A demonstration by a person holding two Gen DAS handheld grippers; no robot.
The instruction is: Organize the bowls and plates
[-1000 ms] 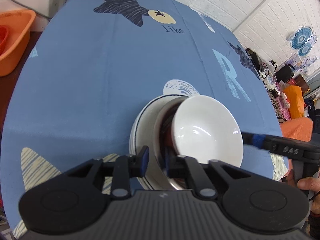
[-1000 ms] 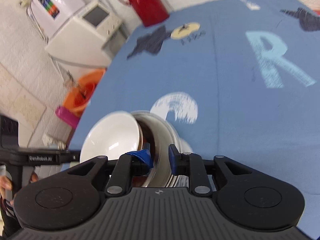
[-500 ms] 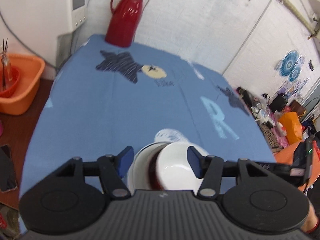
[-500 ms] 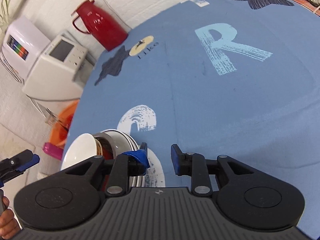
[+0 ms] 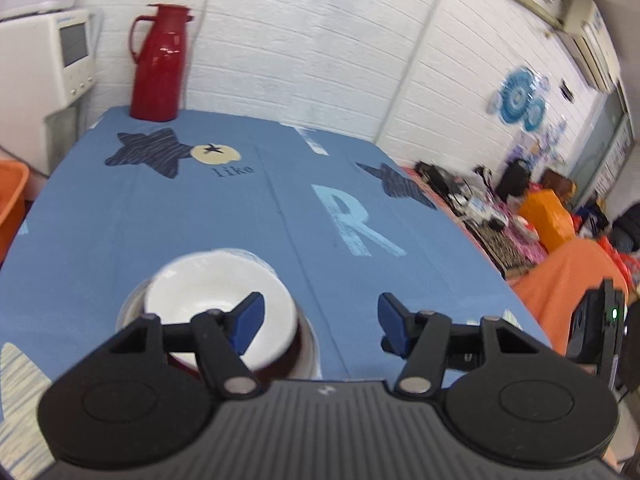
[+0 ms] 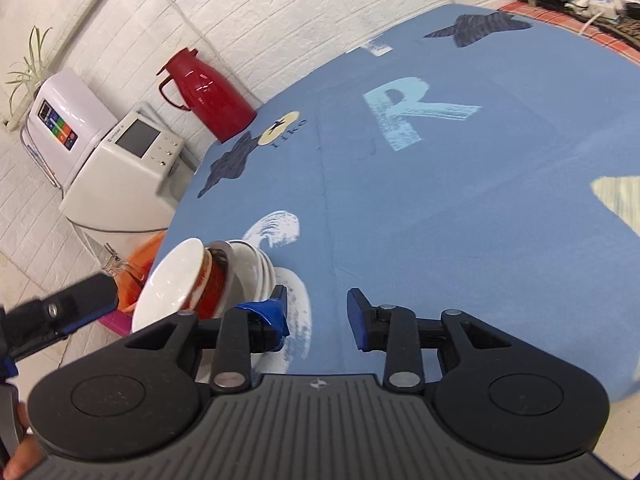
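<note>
Both tools hang clear with their fingers spread and empty: left tool [image 5: 320,316], right tool [image 6: 316,312]. The white bowl [image 5: 218,300] tops the stack at lower left of the blue bench [image 5: 200,220], on a red bowl [image 6: 210,282] and white plates [image 6: 256,268]. Best check it sits level; the plate count is hidden

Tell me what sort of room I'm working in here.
Probably a lived-in home or small workshop room, not a lab. A table under a printed blue tablecloth holds stacked bowls and plates, a red thermos jug stands by the white brick wall, and clutter fills the far side.
</note>
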